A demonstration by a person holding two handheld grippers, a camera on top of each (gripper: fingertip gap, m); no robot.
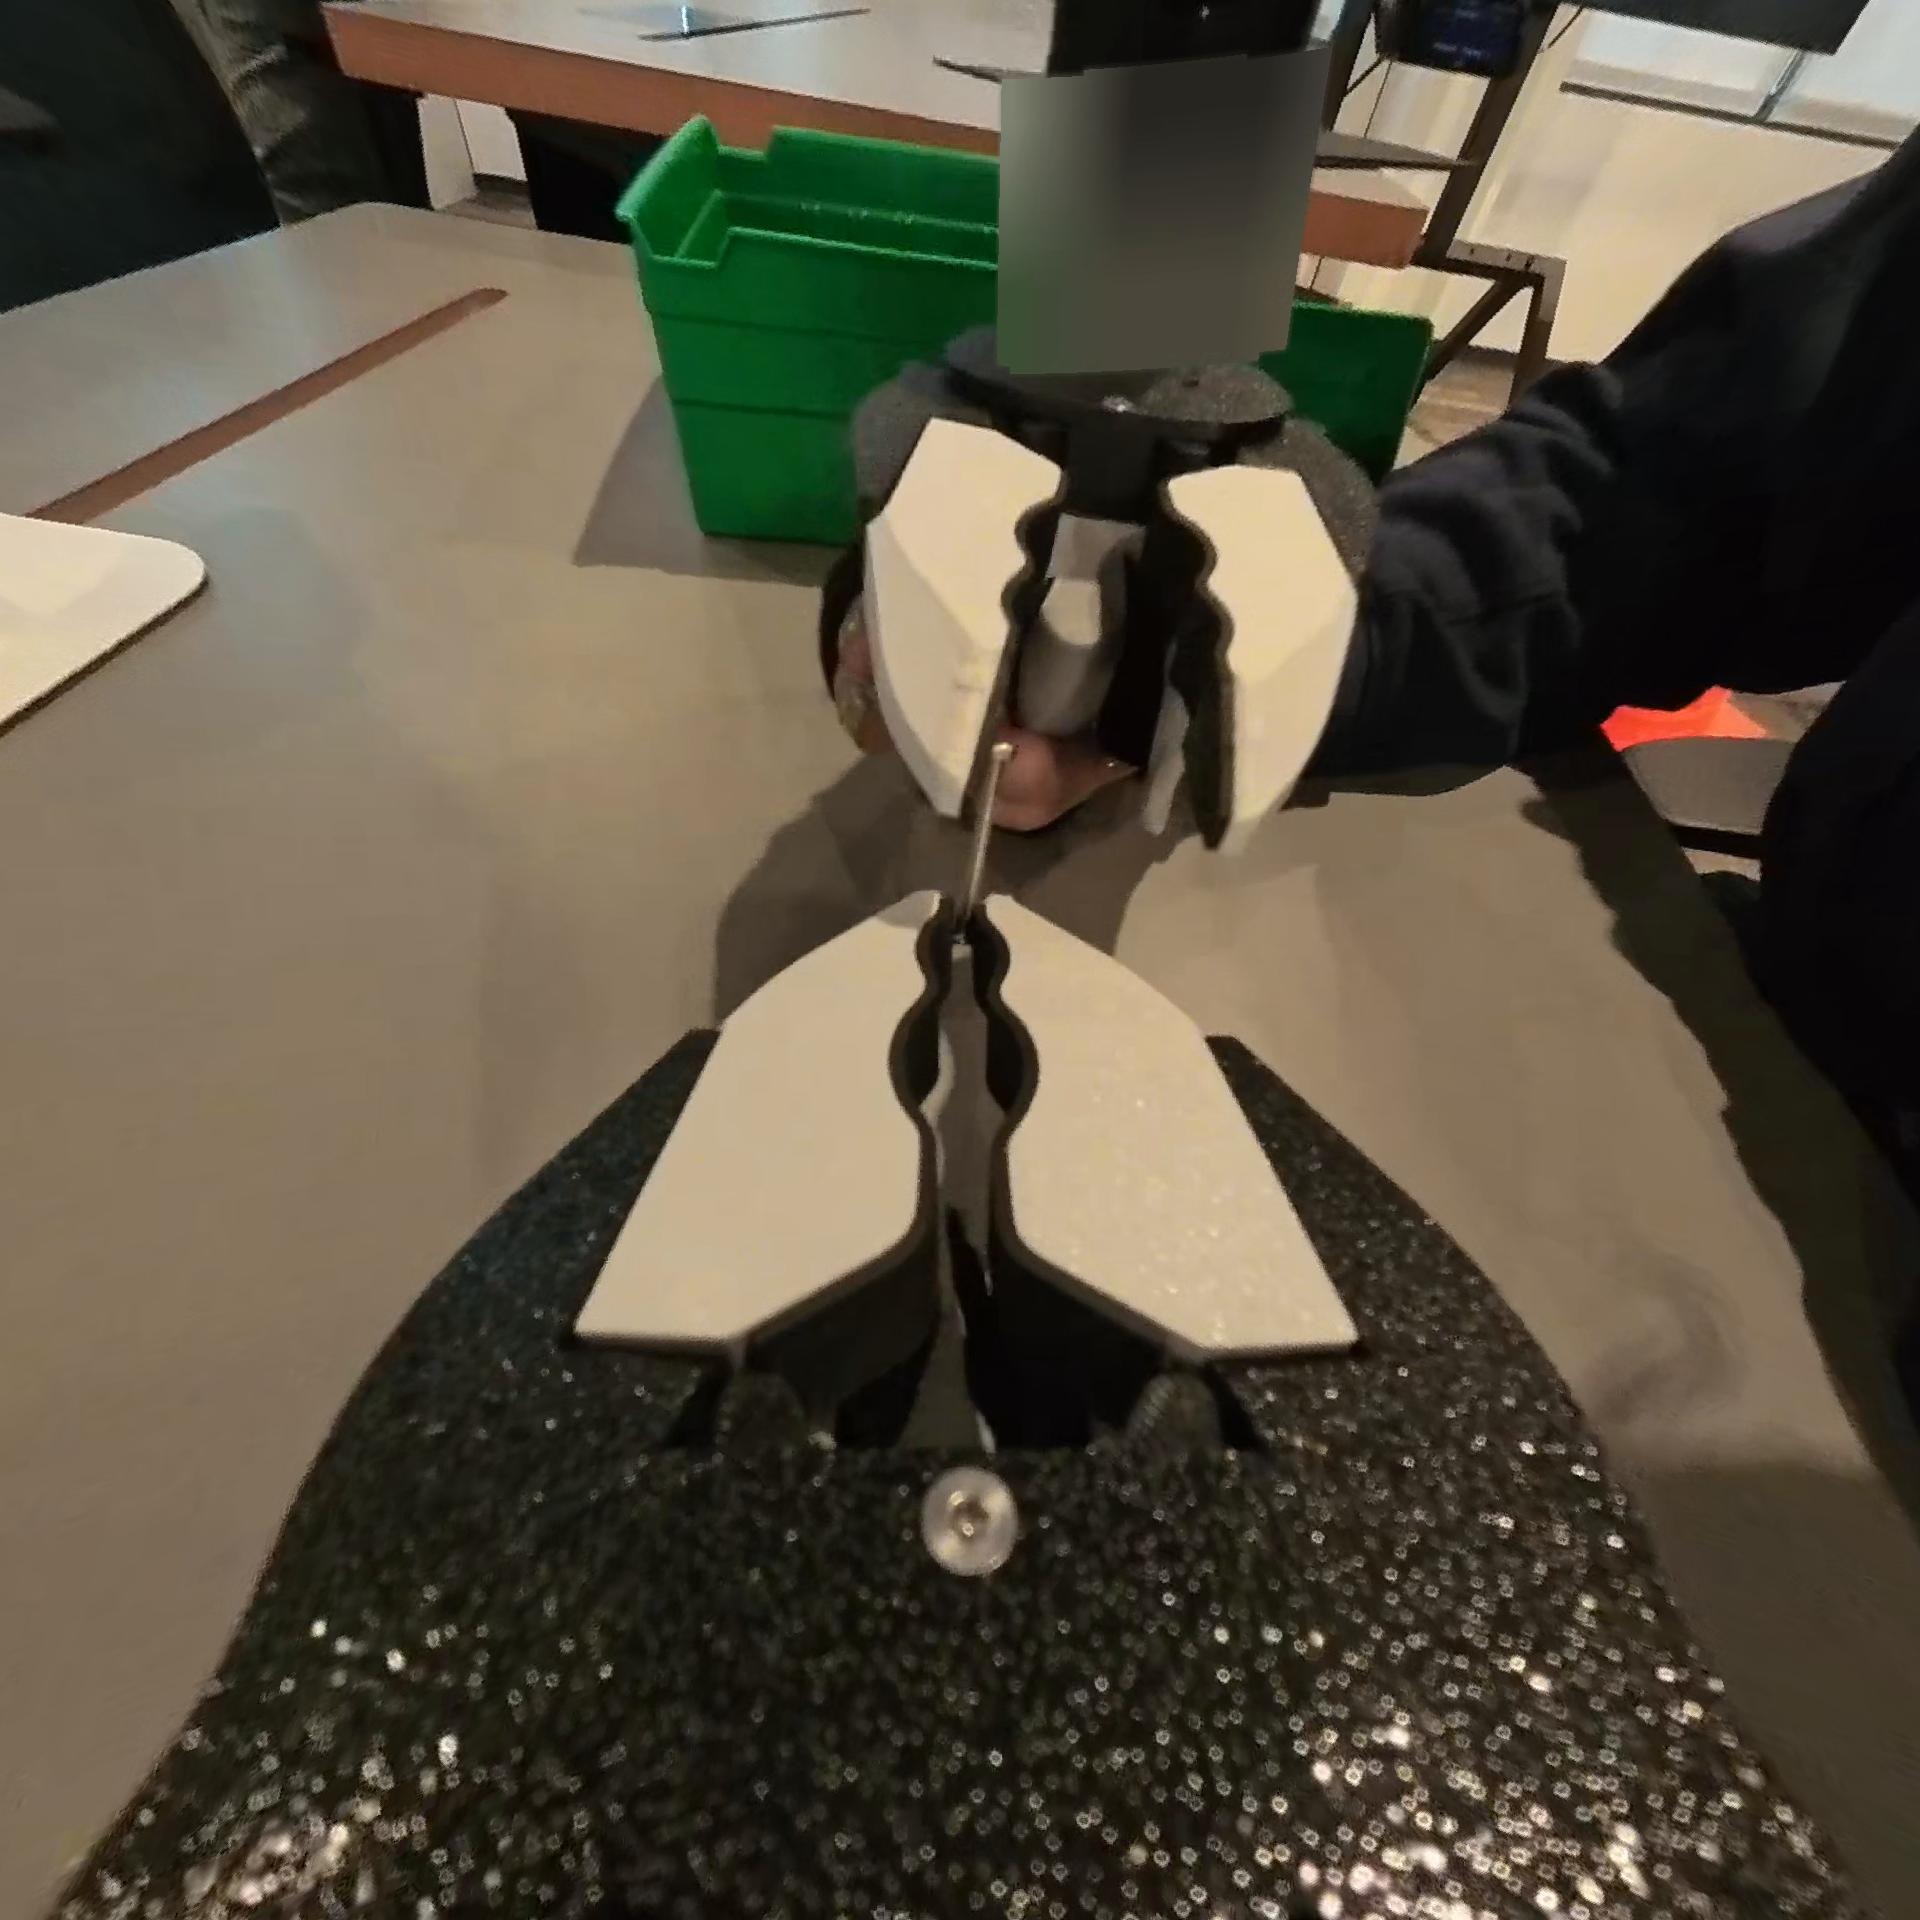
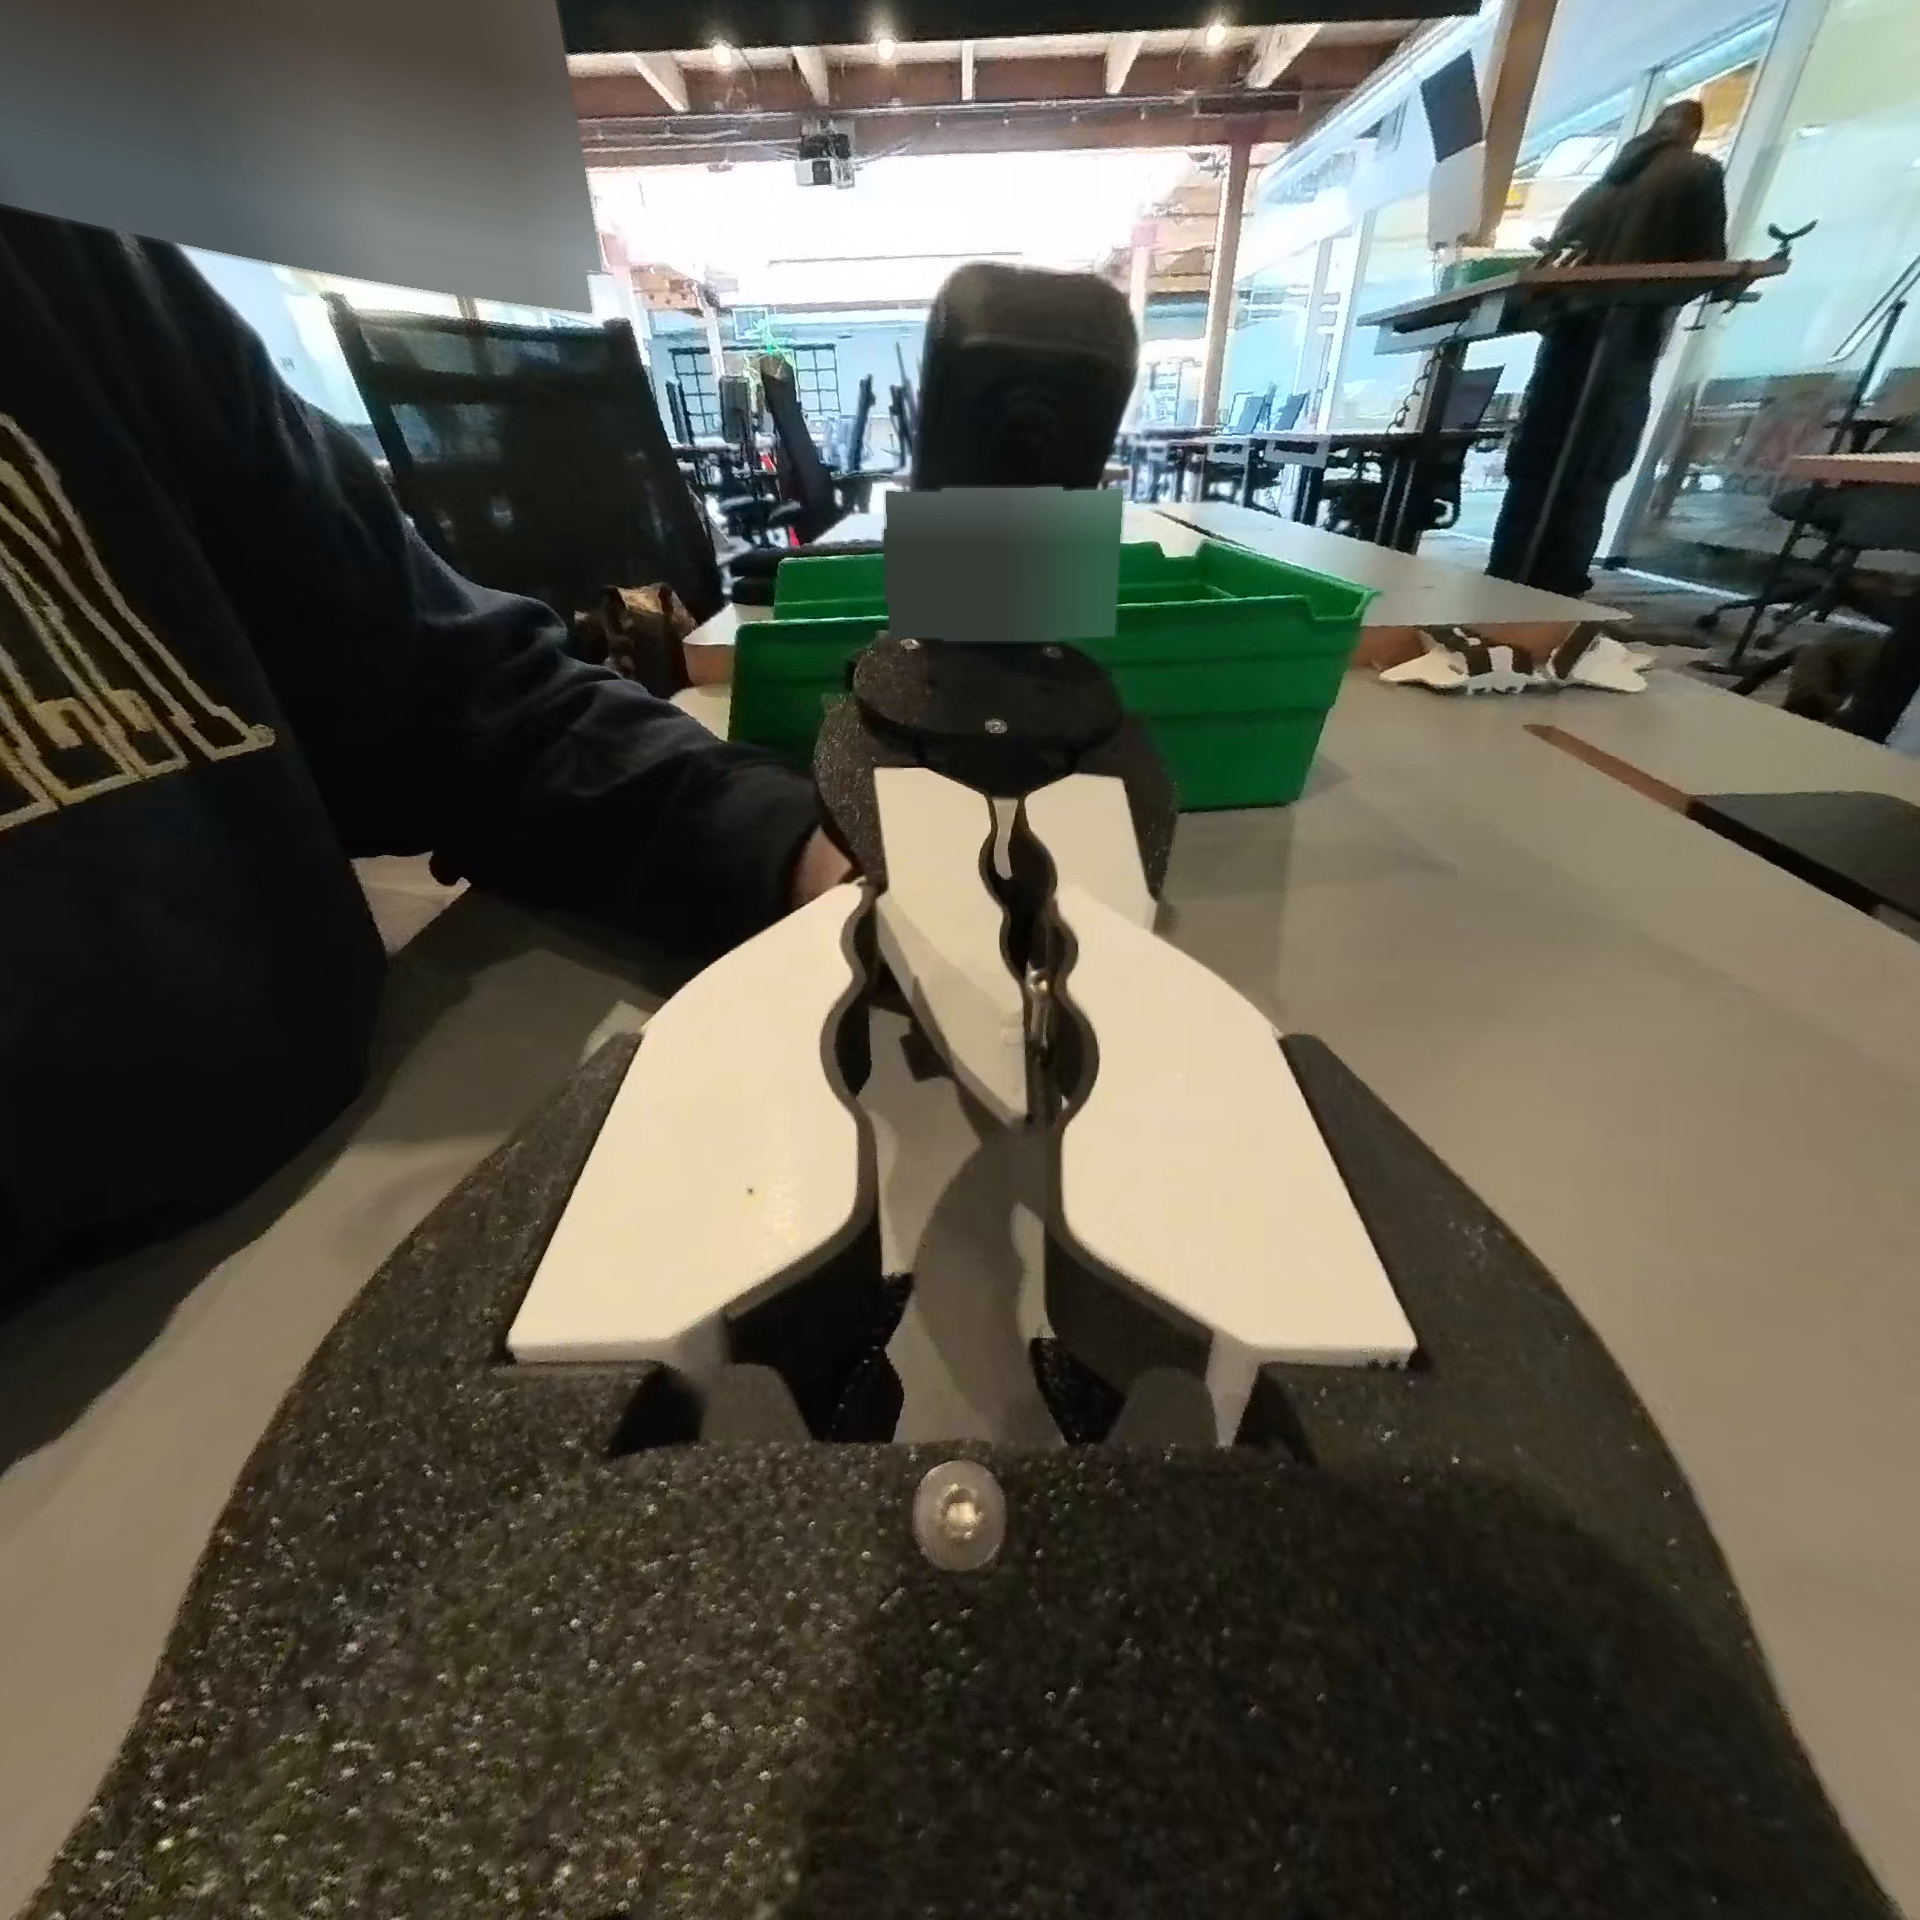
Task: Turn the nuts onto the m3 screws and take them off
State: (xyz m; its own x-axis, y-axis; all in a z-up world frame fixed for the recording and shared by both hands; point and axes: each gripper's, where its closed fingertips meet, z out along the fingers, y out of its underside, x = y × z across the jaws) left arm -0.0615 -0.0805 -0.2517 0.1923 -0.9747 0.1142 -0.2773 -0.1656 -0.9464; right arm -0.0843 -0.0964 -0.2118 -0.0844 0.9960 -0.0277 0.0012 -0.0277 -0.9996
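Note:
My left gripper (image 1: 961, 906) is shut on the near end of a thin silvery screw (image 1: 985, 831), held above the grey table (image 1: 416, 831). The screw slants up and away and ends in a small silvery knob (image 1: 1003, 748); I cannot tell whether it is a nut or the head. My right gripper (image 2: 966, 899) faces it with its jaws open around the screw's far end (image 2: 1036, 997). The screw stands close to one right finger (image 2: 1143, 1039), and the other finger (image 2: 748, 1039) is well clear. In the left wrist view the right gripper (image 1: 1086, 821) is also open, with the screw's end beside one finger (image 1: 935, 644).
Stacked green bins (image 1: 810, 312) stand on the table behind the grippers and also show in the right wrist view (image 2: 1226, 707). A white board (image 1: 83, 603) lies at the left edge. A person's dark sleeves (image 1: 1610, 520) (image 2: 520, 727) hold the grippers. A dark mat (image 2: 1818, 842) lies at the right. Some 4 centimeters of space lies between my two pairs of fingers.

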